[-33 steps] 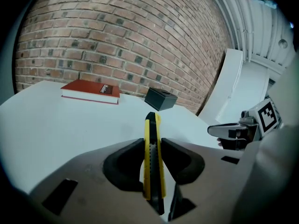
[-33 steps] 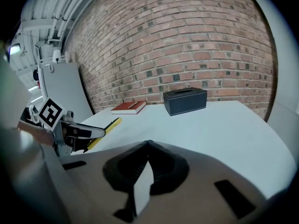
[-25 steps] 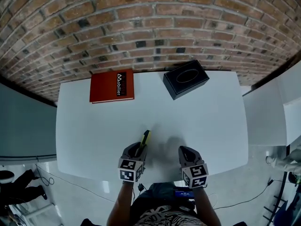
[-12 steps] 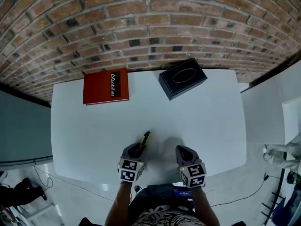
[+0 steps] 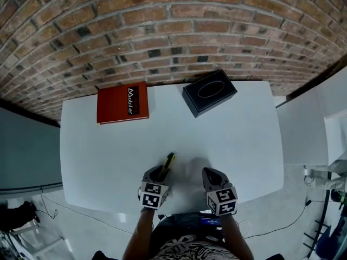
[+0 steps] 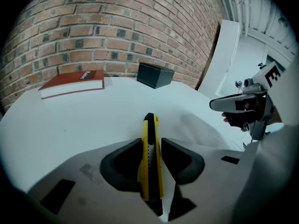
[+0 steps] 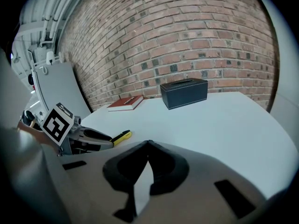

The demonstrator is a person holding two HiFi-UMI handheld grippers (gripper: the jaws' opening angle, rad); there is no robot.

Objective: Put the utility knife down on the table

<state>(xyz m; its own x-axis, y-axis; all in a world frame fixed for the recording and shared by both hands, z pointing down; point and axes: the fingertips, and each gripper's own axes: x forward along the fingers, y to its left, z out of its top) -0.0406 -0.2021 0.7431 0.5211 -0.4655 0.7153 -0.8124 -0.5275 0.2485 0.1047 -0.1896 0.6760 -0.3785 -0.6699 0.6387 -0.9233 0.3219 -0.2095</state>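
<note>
Above the table [image 5: 108, 145], left tool [image 6: 150, 148] pinches the utility knife [image 6: 150, 127]; right tool [image 7: 148, 144] sits pressed together.

Low in frame, the left gripper [image 5: 160, 171] and right gripper [image 5: 208, 172] are showing grey bodies, black pads [image 6: 122, 164] and black-and-white marker cubes [image 5: 153, 194].

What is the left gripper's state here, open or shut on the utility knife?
Shut on it. The left gripper has both black pads pressed against the sides of the yellow utility knife, as its own view shows.
</note>
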